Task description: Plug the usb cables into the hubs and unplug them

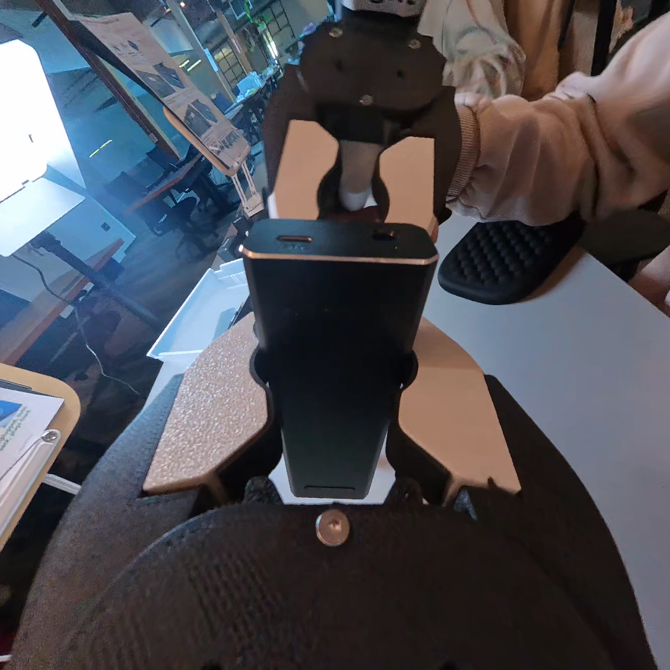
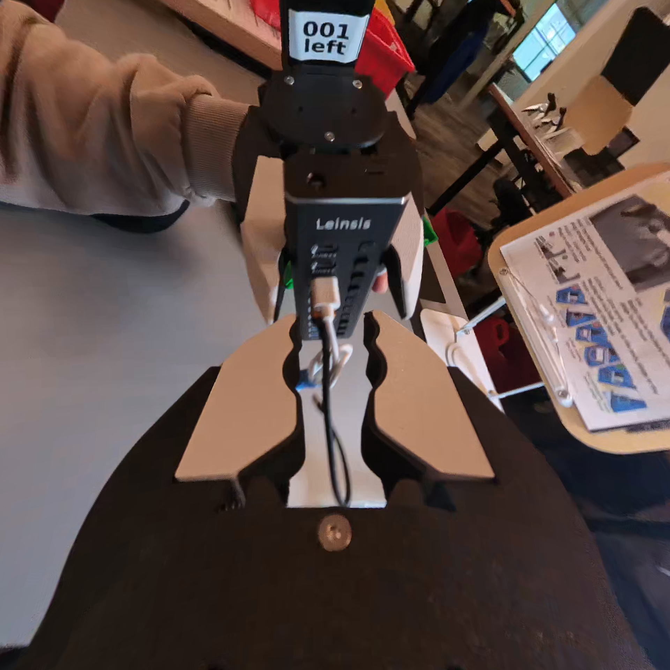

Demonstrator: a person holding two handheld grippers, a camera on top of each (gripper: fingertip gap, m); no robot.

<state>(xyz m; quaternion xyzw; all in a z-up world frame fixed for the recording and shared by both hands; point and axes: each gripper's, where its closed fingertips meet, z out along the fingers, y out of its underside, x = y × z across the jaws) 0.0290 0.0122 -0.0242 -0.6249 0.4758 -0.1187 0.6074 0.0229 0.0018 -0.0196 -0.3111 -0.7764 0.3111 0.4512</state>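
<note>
Workshop desks and shelving fill the background, and below you a pale grey tabletop carries little beyond a black dimpled pad off to the hub's side.

Your left gripper has its fingers clenched on the long flanks of the black USB hub. It holds the hub lifted off the tabletop, with the port face turned toward your other hand. That looks deliberate: the hub is braced against a push or pull, and the ports stay reachable.

Your right gripper faces the hub head-on, fingers parted and grasping nothing that shows. Their tips sit just to either side of the hub's near end. A gold-coloured USB plug is seated in a port on the hub, just beyond those fingertips. A black cable and a looped white cable hang from the hub through the gap between the fingers, apparently loose. Which cable belongs to the gold plug is hard to tell.

The plug seems the next thing to pull. You would need to reach slightly further along the hub before closing on it.
</note>
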